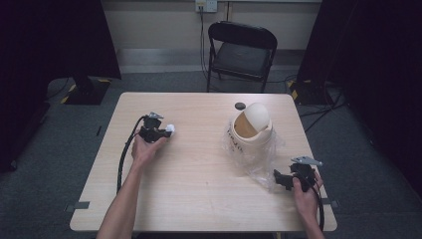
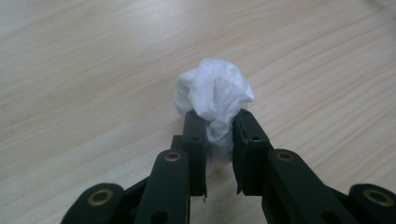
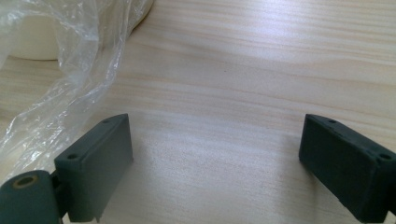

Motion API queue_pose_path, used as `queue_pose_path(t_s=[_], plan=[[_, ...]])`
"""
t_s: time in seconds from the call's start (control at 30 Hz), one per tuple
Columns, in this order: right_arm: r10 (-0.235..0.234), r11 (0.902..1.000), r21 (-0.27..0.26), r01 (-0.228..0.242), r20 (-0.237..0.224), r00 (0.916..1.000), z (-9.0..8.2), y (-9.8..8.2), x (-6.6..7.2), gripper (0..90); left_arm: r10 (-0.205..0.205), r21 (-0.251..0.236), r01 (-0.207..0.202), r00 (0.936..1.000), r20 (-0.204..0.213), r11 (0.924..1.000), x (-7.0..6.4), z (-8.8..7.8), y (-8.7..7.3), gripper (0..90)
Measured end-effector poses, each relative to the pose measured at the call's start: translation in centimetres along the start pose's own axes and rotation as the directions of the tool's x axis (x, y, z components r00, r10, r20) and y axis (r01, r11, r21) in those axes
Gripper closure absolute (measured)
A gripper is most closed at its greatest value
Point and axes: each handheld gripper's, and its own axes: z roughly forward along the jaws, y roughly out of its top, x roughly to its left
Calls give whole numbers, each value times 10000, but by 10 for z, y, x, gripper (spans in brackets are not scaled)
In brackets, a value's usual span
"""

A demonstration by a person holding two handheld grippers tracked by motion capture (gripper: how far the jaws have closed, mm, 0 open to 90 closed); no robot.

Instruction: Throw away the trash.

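Note:
A crumpled white tissue ball [image 2: 215, 91] lies on the light wooden table [image 1: 199, 184], left of centre. My left gripper [image 2: 219, 123] is shut on the tissue ball [image 1: 170, 129], its black jaws pinching the near side. A cream bin [image 1: 250, 130] with a swing lid stands right of centre, a clear plastic bag [image 1: 261, 162] spilling around it. My right gripper [image 1: 279, 178] rests at the table's right front with its jaws wide open and nothing between them [image 3: 215, 149]. The clear bag [image 3: 65, 70] lies just to its left in the right gripper view.
A small dark round disc [image 1: 240, 105] sits behind the bin. A black folding chair [image 1: 241, 52] stands beyond the table's far edge. Cables trail from both grippers toward the front edge.

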Motion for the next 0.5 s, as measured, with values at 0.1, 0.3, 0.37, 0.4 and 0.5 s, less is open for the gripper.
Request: queue_pose_path(t_s=[0.1,0.3,0.37,0.4,0.5], plan=[[0,10000,0,0,0,10000,0,0,0,87,57,-247,-52,9998,182,9997,-4,-6,3,773],[3,10000,1,-3,-1,10000,0,0,0,87,399,-519,-378,9983,414,9979,-17,-14,5,774],[2,10000,0,-2,-1,10000,0,0,0,87,287,-795,-237,9976,625,9966,-21,-17,5,774],[0,10000,2,0,-4,10000,0,0,0,86,317,-866,-256,9971,694,9959,-23,-19,4,774],[-14,10000,0,14,-14,10000,0,0,0,86,637,-859,-562,9941,880,9947,-33,-21,4,774]])
